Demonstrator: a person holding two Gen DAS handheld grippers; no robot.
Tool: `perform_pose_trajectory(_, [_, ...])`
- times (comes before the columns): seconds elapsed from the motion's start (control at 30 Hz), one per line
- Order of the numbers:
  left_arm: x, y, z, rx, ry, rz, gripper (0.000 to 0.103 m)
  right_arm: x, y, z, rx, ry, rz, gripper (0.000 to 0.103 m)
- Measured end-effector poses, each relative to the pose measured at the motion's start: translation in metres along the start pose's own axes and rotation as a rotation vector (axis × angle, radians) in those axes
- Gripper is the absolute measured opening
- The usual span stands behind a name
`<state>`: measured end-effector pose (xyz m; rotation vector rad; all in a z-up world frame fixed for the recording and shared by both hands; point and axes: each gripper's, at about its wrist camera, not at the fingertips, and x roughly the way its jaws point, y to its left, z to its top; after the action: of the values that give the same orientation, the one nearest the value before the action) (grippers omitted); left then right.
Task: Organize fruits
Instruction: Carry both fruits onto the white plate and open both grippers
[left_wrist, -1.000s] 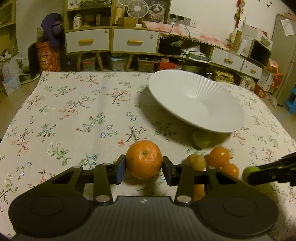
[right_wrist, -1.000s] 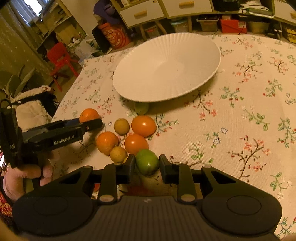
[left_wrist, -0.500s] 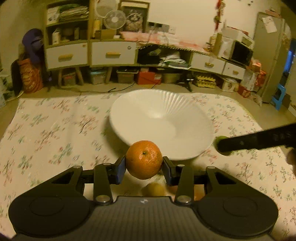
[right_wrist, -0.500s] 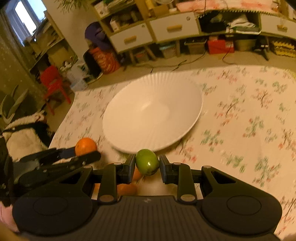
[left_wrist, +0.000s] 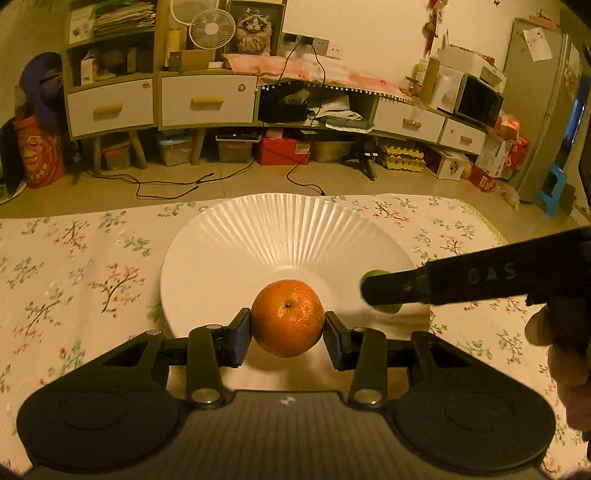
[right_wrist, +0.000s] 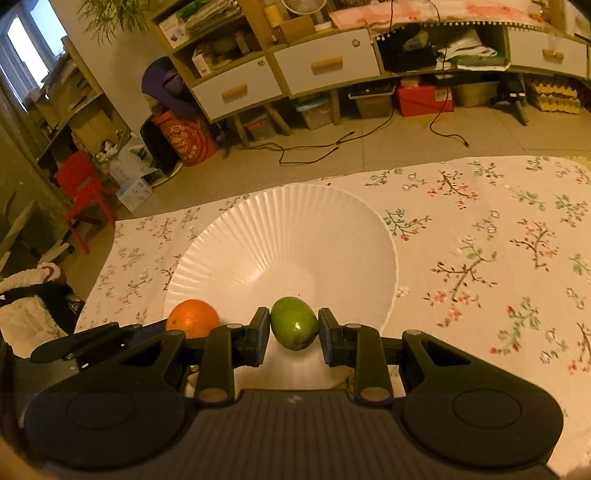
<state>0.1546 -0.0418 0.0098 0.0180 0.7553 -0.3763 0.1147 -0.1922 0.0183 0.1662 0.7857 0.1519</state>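
- We now have both grippers up off the cloth and over the near rim of the plate; a second ago they were low beside the fruit pile, and the plate lay well ahead and off to one side.
- The plate fills the middle of both wrist views now, and it holds nothing yet, so no fruit has been sorted into it.
- The pile of loose fruit that showed a second ago is gone from both views, so it must lie behind or under us; how many pieces are left there we cannot tell.
- Our left gripper clamps the orange from both sides, as it did a second ago, and the orange hangs over the plate's near part.
- Our right gripper pinches the green fruit the same way, also over the near edge of the plate.
- In the right view the orange and the left gripper's finger sit just left of the green fruit, close but apart.
- We judge the carry is nearly over: next comes lowering each fruit onto the plate before letting go, since round fruit dropped on those sloped ribs could roll off the rim.
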Motion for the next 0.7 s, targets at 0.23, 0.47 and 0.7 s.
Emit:
perform_pose_trajectory(0.23, [0.013,-0.004,0.002,0.027,0.025,0.014,0.04,0.012,0.002,0.008,0.008,0.013,-0.026,0.025])
perform_pose_trajectory(0.47, [0.017,-0.002,0.0,0.027,0.042,0.027,0.04,0.02,-0.001,0.011,0.019,0.03,-0.055,0.025])
perform_pose_trajectory(0.7, [0.019,-0.004,0.004,0.04,0.043,0.035,0.04,0.022,-0.001,0.009,0.024,0.036,-0.052,0.025])
